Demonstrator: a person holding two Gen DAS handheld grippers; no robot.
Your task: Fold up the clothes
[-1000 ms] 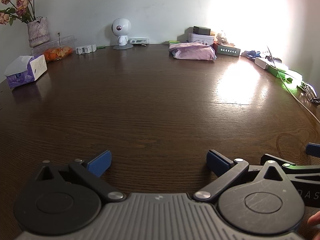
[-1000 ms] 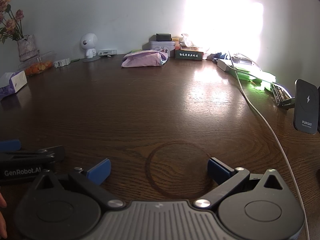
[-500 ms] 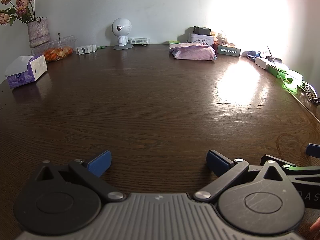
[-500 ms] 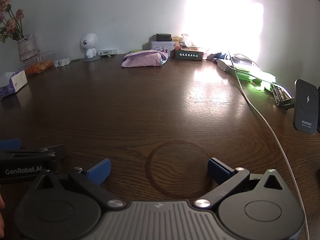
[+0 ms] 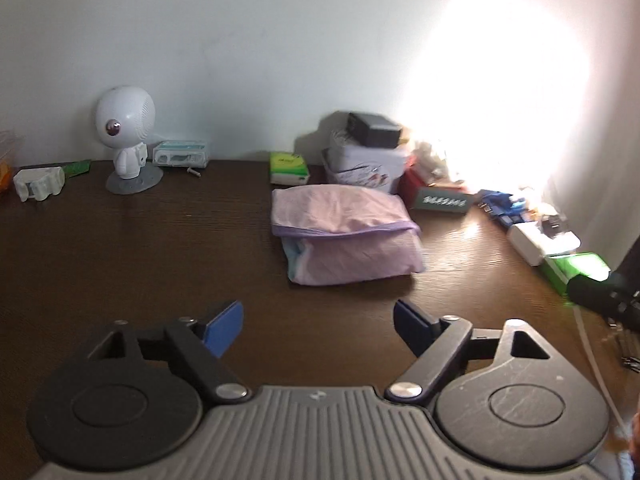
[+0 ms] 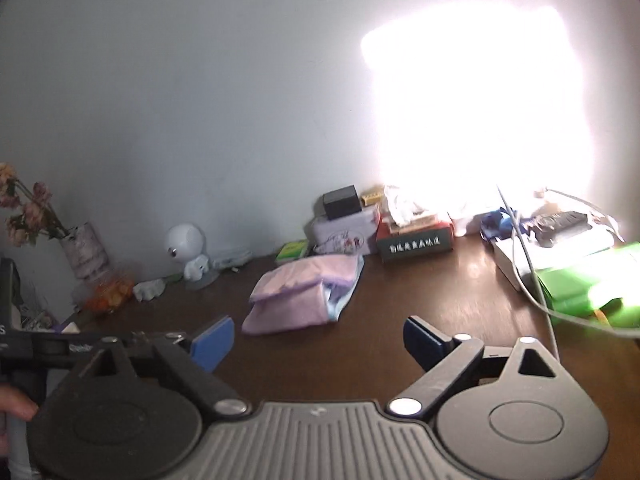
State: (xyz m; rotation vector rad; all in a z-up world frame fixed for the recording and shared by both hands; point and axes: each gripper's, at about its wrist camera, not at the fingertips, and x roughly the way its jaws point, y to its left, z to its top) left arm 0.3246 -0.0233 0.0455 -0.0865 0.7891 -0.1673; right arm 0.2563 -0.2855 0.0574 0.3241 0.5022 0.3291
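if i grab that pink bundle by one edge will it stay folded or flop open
Probably flops: the pink bundle is soft cloth with creases and a loose top flap. It looks light, so a push would likely slide it on the smooth table. It seems unlikely to roll or break.

My left tongs (image 5: 318, 326) hang over the dark wooden surface (image 5: 140, 248), their jaws having just been closing with nothing between them. Just ahead lies a folded pink garment (image 5: 346, 234). A white round-headed figurine (image 5: 126, 138) stands by the wall to the left; boxes (image 5: 368, 160) crowd the glare-washed back right corner.
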